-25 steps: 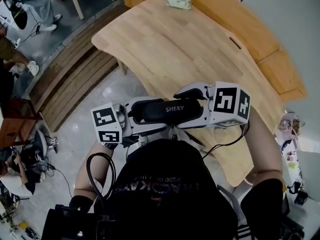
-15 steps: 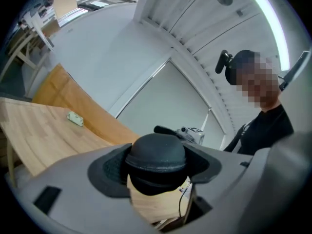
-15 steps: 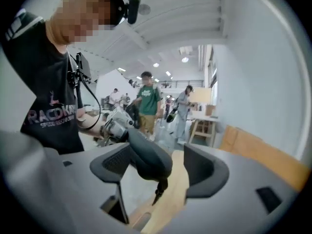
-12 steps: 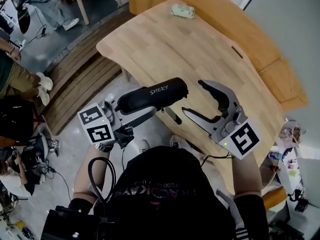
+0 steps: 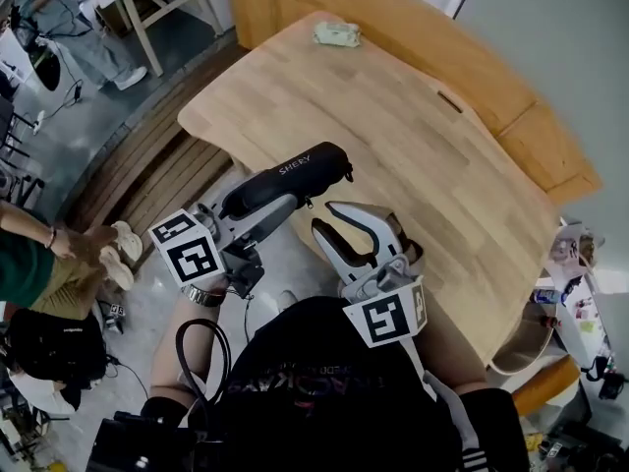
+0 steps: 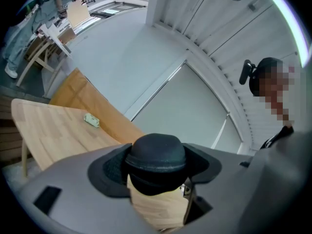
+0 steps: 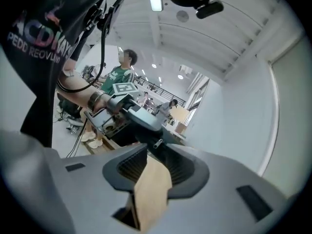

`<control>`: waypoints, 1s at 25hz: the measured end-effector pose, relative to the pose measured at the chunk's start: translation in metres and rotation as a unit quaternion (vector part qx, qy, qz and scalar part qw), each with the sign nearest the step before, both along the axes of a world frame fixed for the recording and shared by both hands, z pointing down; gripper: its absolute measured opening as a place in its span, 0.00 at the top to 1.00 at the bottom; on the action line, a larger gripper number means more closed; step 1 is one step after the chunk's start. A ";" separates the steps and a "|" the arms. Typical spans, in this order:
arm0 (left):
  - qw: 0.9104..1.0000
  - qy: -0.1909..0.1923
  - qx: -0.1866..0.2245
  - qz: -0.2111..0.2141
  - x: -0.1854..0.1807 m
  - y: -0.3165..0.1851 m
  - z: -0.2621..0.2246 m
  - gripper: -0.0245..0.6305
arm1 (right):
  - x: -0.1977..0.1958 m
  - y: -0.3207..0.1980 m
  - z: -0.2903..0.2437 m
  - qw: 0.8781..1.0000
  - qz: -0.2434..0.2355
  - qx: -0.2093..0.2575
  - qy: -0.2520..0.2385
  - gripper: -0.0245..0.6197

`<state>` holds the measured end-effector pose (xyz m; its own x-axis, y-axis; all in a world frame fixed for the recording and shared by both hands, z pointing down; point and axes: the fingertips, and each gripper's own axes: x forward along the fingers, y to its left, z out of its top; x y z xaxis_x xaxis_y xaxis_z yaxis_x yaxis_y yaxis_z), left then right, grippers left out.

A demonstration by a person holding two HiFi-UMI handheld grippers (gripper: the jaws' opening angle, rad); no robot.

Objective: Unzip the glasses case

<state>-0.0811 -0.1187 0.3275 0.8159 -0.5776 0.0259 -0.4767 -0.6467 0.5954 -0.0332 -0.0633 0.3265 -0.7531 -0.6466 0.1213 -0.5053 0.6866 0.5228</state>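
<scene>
Right claw (image 5: 325, 216) withdrawn, closing empty | left claw (image 5: 272, 206) grips glasses case (image 5: 287, 179), long axis toward table (image 5: 393, 136)

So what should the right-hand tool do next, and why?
Probably ease the right tool forward onto the small metal zipper pull. The left tool grips the closed black oval glasses case. The right tool's jaws are closing on nothing, and the pull hangs just ahead.

Near end of the glasses case (image 5: 291, 176) seems hidden between jaws.
</scene>
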 end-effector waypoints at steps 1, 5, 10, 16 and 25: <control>1.000 0.000 -0.004 -0.001 0.001 -0.001 0.000 0.47 | -0.003 0.000 0.001 1.000 0.001 0.007 0.006 0.76; 1.000 -0.004 -0.013 -0.002 0.007 -0.002 0.003 0.47 | -0.004 -0.007 0.006 0.998 0.034 0.038 0.037 0.77; 1.000 0.005 -0.028 -0.005 0.007 0.001 0.008 0.47 | -0.008 -0.009 0.009 0.991 0.058 0.093 0.080 0.80; 0.999 0.003 -0.038 -0.009 0.005 0.002 0.015 0.47 | -0.011 -0.011 0.012 0.984 0.076 0.125 0.106 0.88; 0.999 -0.027 -0.029 -0.013 0.005 0.004 0.021 0.47 | -0.006 -0.014 0.011 0.989 0.085 0.094 0.076 0.92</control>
<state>-0.0765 -0.1148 0.3482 0.7968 -0.5951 0.1046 -0.5260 -0.5981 0.6046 -0.0390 -0.0775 0.3378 -0.6144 -0.7838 0.0900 -0.5104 0.4819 0.7122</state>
